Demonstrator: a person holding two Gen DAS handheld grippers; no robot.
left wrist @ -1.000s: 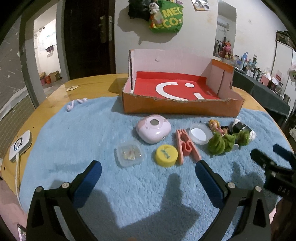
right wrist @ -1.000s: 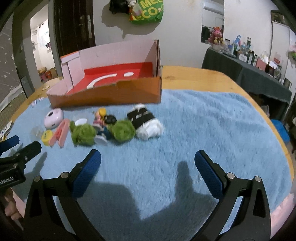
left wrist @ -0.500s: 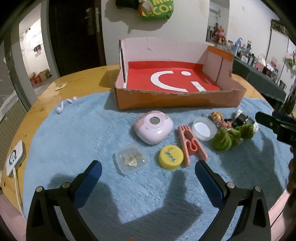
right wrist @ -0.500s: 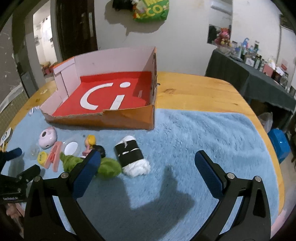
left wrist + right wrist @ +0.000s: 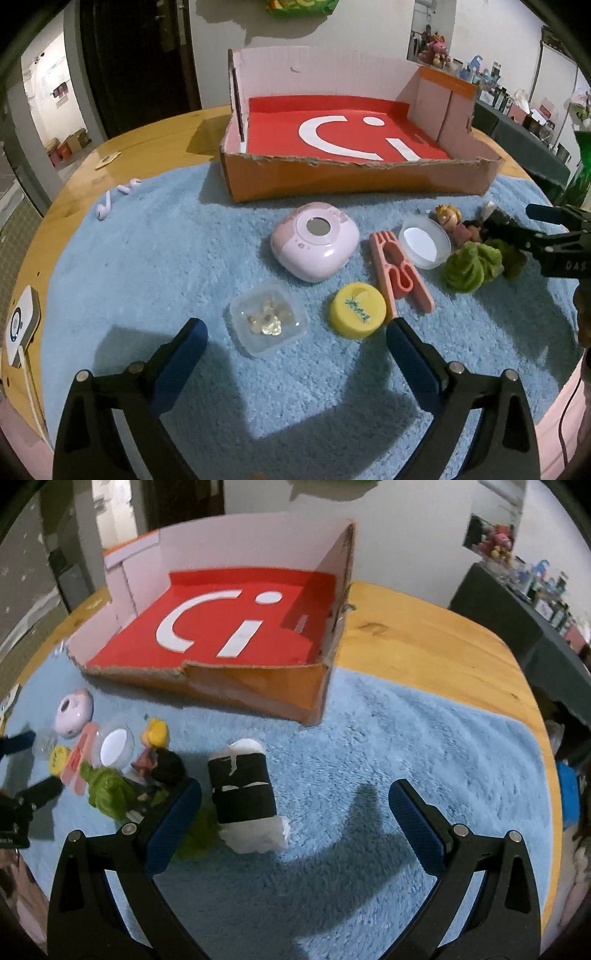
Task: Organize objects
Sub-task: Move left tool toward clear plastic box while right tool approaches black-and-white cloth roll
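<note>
The left wrist camera sits low over the near edge of the blue rug (image 5: 147, 258), facing the cardboard box (image 5: 354, 177) front on, small items close below. The right wrist camera hangs higher and further right, tilted down, seeing that box (image 5: 258, 690) from its right corner. Both share box, rug and the toy cluster

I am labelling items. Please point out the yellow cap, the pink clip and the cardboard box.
yellow cap (image 5: 357, 308), left wrist view, top face.
pink clip (image 5: 398, 267), left wrist view, middle.
cardboard box (image 5: 354, 181), left wrist view, front wall.
</note>
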